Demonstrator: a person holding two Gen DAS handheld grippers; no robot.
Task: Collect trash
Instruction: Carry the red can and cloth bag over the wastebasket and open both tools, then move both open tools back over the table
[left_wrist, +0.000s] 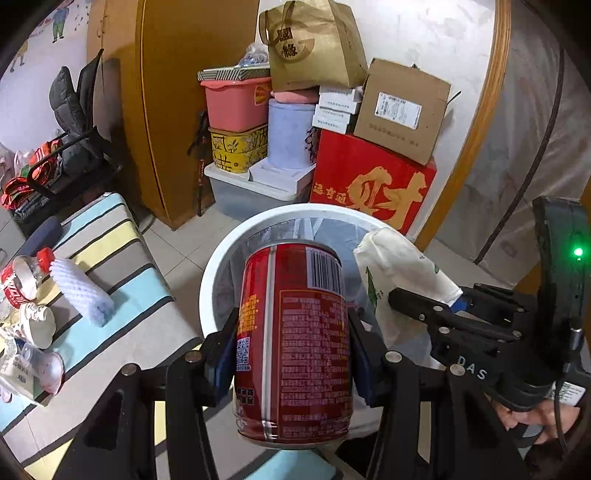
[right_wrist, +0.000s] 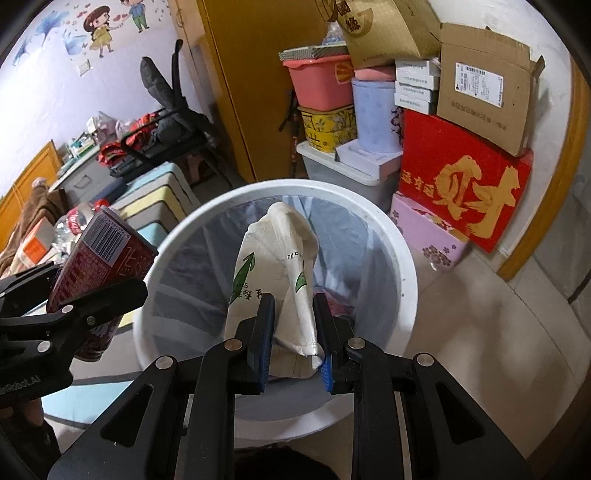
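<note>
My left gripper (left_wrist: 293, 339) is shut on a red drink can (left_wrist: 295, 339), held over the near rim of a white trash bin (left_wrist: 221, 251) lined with a clear bag. The can also shows at the left of the right wrist view (right_wrist: 99, 273). My right gripper (right_wrist: 294, 332) is shut on a crumpled white carton with green print (right_wrist: 277, 266), held over the open bin (right_wrist: 402, 258). The carton (left_wrist: 399, 273) and right gripper (left_wrist: 443, 314) appear at the right in the left wrist view.
A striped cushion or mat (left_wrist: 110, 251) at the left carries more litter: a crushed bottle (left_wrist: 22, 277), a white foam net (left_wrist: 81, 291), wrappers. Stacked boxes and tubs (left_wrist: 373, 184) stand behind the bin against the wall. A black chair (left_wrist: 81, 122) stands far left.
</note>
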